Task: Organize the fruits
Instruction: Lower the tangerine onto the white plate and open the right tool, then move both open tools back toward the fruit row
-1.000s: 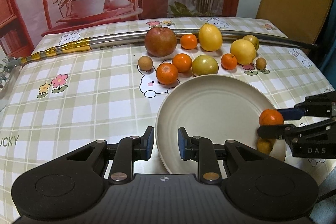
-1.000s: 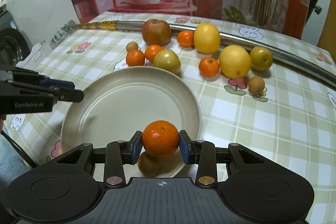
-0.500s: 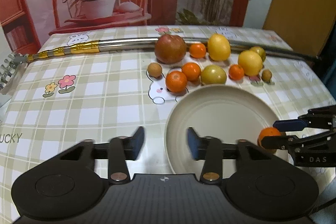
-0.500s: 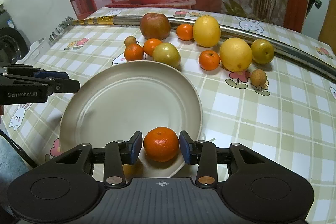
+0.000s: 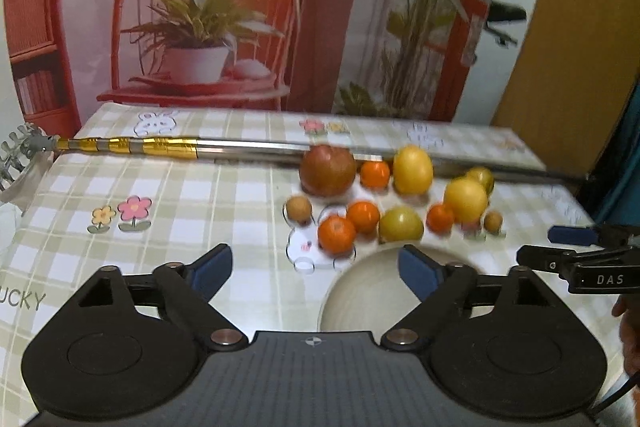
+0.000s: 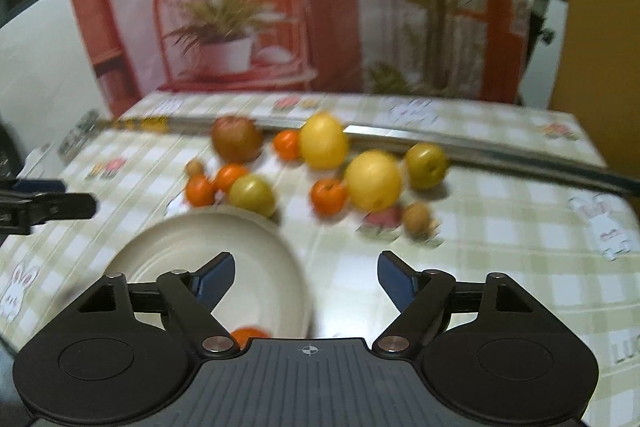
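Both units mid-opening, nothing between the pads. Right hand-held gripper jaws wide, hovering over the near rim of the cream plate; one orange sits in the plate, half hidden behind the gripper body. Left hand-held gripper also wide and empty, above the tabletop at the plate's left edge. Remaining fruits are clustered beyond the plate, near a metal pole. Both grippers tilt downward.
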`<state>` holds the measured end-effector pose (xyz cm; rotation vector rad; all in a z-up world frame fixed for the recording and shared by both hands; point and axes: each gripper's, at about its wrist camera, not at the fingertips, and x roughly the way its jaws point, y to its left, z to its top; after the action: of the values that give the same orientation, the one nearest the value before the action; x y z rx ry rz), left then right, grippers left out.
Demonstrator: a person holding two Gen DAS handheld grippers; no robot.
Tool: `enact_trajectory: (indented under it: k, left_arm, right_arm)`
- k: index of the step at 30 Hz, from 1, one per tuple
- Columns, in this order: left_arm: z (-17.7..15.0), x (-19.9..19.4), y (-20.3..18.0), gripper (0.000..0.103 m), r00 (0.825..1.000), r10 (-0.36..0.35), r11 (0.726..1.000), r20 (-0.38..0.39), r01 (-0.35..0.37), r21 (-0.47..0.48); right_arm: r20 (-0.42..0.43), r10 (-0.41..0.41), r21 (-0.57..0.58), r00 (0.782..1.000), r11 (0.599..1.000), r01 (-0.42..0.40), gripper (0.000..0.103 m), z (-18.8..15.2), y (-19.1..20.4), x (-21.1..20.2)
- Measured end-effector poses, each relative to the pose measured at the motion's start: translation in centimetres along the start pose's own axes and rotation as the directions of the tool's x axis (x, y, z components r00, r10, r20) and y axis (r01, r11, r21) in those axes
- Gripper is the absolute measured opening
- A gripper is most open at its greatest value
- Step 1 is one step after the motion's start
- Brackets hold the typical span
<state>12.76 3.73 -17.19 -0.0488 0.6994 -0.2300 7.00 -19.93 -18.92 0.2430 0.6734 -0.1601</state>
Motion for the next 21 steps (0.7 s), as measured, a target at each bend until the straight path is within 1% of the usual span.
enact_trajectory:
  k: [3, 4, 5, 7, 9, 12, 14, 16, 18, 21]
  left_arm:
    - [0.7, -0.1, 0.5, 0.094, 0.999, 0.021, 0.999, 0.029, -0.021, -0.027]
    - [0.9, -0.1, 0.6, 0.094, 0.999, 0.027, 0.999, 0.035, -0.026, -0.03]
    - [1.1, 0.0, 0.7, 0.094, 0.999, 0.03, 0.999, 0.038, -0.029, -0.03]
    - [1.3, 0.0, 0.9, 0.094, 0.999, 0.027, 0.999, 0.045, -0.025, -0.029]
    - [1.6, 0.2, 1.1, 0.094, 0.999, 0.017, 1.0, 0.043, -0.017, -0.02]
    - [1.9, 0.8, 1.2, 0.094, 0.999, 0.046, 0.999, 0.014, -0.046, -0.013]
    - [2.1, 1.4, 1.3, 0.096, 0.997, 0.077, 0.997, -0.021, -0.077, -0.023]
    - [2.1, 1.8, 1.7, 0.098, 0.997, 0.076, 0.996, -0.03, -0.077, -0.046]
    - [2.1, 2.0, 2.1, 0.103, 0.997, 0.077, 0.995, -0.014, -0.078, -0.063]
    - [2.1, 2.0, 1.8, 0.103, 0.993, 0.107, 0.994, 0.044, -0.106, -0.028]
  right_arm:
    - [0.049, -0.043, 0.026, 0.998, 0.999, 0.041, 0.08, 0.7, -1.1, -0.3]
    - [0.06, -0.052, 0.034, 0.997, 0.998, 0.05, 0.086, 0.9, -1.4, -0.4]
    - [0.069, -0.06, 0.041, 0.996, 0.998, 0.057, 0.095, 1.1, -1.7, -0.3]
    - [0.079, -0.063, 0.059, 0.995, 0.997, 0.059, 0.103, 1.4, -2.2, -0.2]
    - [0.087, -0.063, 0.076, 0.994, 0.996, 0.056, 0.103, 1.7, -2.7, 0.0]
    - [0.08, -0.073, 0.097, 0.994, 0.993, 0.065, 0.103, 1.9, -3.1, 0.6]
    - [0.088, -0.071, 0.111, 0.994, 0.992, 0.061, 0.103, 1.9, -3.4, 0.9]
    - [0.099, -0.075, 0.12, 0.992, 0.991, 0.063, 0.103, 1.9, -3.6, 1.1]
    - [0.105, -0.101, 0.115, 0.989, 0.989, 0.089, 0.103, 2.0, -3.7, 1.4]
    - [0.089, -0.157, 0.106, 0.984, 0.983, 0.148, 0.103, 2.1, -4.0, 2.0]
